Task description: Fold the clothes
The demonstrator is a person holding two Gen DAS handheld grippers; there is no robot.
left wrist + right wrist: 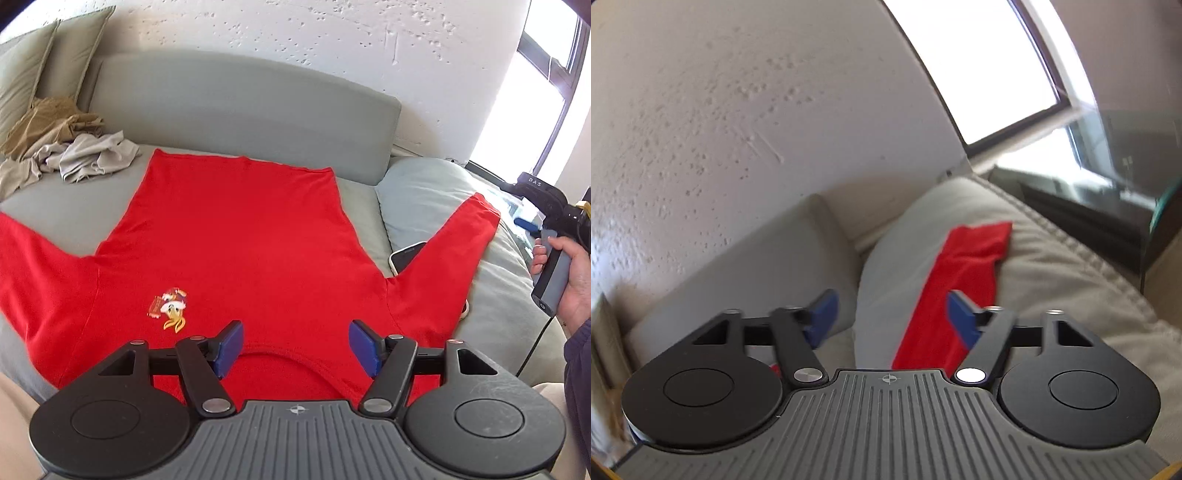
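left gripper (pixel 295 345) hangs over the neckline of the red long-sleeve shirt (pixel 236 236), jaws spread apart, nothing between the blue pads (pixel 231 347), no contact with cloth that i can confirm. right gripper (pixel 890 317) is off the shirt, jaws wide and empty, aimed at the sleeve end (pixel 960 258) lying on a grey pillow (pixel 894 258). from the left wrist view the person's right hand (pixel 569 273) holds that gripper's handle out past the pillow.

shirt lies face up and spread flat on the grey sofa seat (pixel 66 206), collar nearest the left camera, hem toward the backrest (pixel 240 110), small cartoon print (pixel 170 306) on the chest. one sleeve runs off to the left, the other climbs the pillow and partly covers a phone (pixel 404 254). pile of beige and tan clothes (pixel 62 151) in the far left corner.

handling guess: thin knit, light, limp, will sag and crease, not fragile. pinch at cuff or shoulder seam, a single layer at the edge. watch the phone when lifting that sleeve.
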